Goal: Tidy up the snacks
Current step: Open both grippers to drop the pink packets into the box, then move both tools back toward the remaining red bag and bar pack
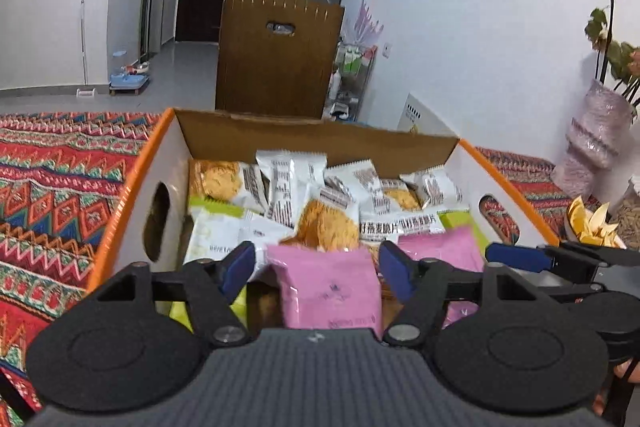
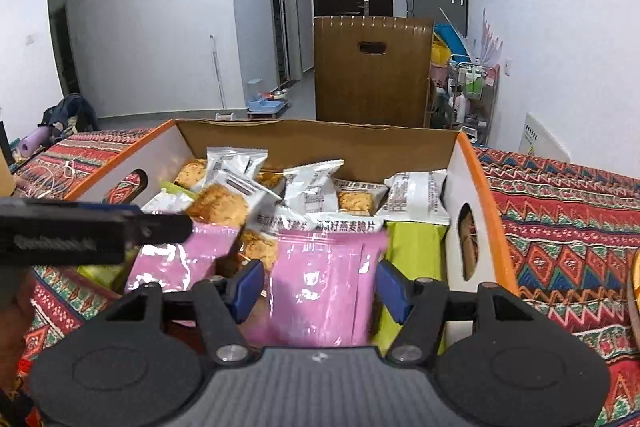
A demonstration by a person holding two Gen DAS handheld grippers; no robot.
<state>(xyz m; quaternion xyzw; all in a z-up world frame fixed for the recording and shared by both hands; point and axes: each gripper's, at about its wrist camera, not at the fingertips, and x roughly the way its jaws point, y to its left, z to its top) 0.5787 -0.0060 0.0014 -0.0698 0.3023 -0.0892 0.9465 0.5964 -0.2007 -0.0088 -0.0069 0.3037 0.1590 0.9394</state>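
Hovering over box (image 1: pixel 132 183) of snacks at frame middle | left gripper (image 1: pixel 318 269) spread wide around pink pack (image 1: pixel 330 291), not pinching | right gripper (image 2: pixel 322 287) spread around another pink pack (image 2: pixel 320 287) | risk: packs sliding, grippers bumping together

1 cardboard box (image 2: pixel 468 163) with orange edges holds all the snacks. 2 pink packets show: 1 (image 2: pixel 324 283) at 6 o'clock in the right wrist view and 1 (image 2: pixel 176 259) at 8 o'clock beside it. White oat-crisp packets (image 2: pixel 316 187) fill the far half toward 12 o'clock; about 8 can be made out, though the overlap keeps the count from being exact. Green packets (image 2: pixel 416 251) number at least 2, 1 at 4 o'clock by the box wall and 1 (image 1: pixel 216 207) at 10 o'clock in the left wrist view. The box walls have 2 oval handle holes (image 2: pixel 466 243). 2 grippers are in view, 1 left gripper (image 1: pixel 316 267) and 1 right gripper (image 2: pixel 320 287).
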